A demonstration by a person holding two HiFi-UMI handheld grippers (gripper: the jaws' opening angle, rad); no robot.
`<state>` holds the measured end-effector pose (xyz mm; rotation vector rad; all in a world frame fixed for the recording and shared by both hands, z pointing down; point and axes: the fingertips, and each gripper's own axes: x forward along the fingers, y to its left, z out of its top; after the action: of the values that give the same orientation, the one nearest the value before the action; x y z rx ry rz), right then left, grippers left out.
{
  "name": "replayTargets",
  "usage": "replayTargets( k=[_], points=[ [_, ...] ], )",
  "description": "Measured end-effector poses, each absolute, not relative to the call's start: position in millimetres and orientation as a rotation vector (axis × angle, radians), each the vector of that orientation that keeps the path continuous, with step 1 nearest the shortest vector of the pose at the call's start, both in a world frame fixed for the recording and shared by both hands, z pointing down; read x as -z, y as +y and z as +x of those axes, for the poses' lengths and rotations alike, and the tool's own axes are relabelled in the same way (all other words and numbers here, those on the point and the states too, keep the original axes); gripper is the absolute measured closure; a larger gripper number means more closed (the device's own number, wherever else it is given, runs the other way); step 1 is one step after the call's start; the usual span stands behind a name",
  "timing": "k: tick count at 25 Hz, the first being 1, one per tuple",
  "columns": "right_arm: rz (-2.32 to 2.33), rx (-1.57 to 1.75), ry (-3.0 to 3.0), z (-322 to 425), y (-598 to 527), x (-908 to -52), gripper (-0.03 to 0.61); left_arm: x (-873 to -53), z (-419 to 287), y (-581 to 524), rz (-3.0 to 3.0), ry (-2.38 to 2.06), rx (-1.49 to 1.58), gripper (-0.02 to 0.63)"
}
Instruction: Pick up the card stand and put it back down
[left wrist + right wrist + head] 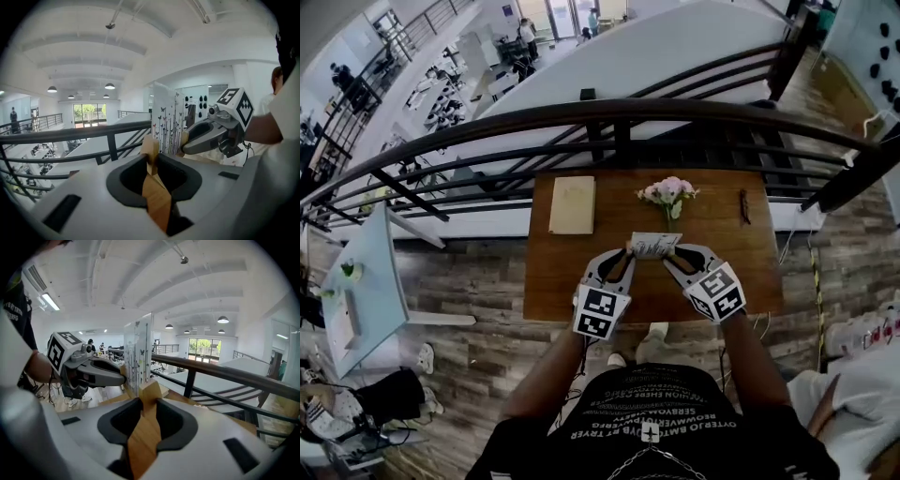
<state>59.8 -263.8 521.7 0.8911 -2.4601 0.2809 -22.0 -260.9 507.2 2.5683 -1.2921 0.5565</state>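
Card stand [654, 245] is held betw. both grippers over the middle of the wooden table [562, 277], just near of the pink flowers [668, 192]. Can't tell if its base touches the top.

Left gripper [628, 253] is clamped on the left end of the stand's wood base [150, 145]; in the left gripper view the block sits tight betw. the jaws w/ no gap. Right gripper [667, 255] is clamped on the right end the same way. The 2 grippers point in toward each other, tips close, w/ the card betw. them.

Card [138, 355] stands upright in the base. It is pale, printed w/ dark butterflies & thin stems; no words legible on it. Each gripper's marker cube [600, 312] carries black-and-white square codes, no lettering. The person's black shirt [647, 412] has rows of white print, upside down in the head view & too small to read reliably.

Elsewhere on the table:
- Cream notebook [572, 204] at far left, plain cover, no title visible.
- Thin dark item [745, 206] at far right, type unclear.

A dark metal railing [581, 117] runs along the table's far side.
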Motion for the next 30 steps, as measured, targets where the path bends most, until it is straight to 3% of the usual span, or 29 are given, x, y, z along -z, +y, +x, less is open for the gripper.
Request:
replayTargets(
  k=[30],
  points=[
    [0.836,-0.44,-2.389,86,-278,-674,0.48,-679,6,-256,2.407,-1.096,-0.654,0.515]
  ],
)
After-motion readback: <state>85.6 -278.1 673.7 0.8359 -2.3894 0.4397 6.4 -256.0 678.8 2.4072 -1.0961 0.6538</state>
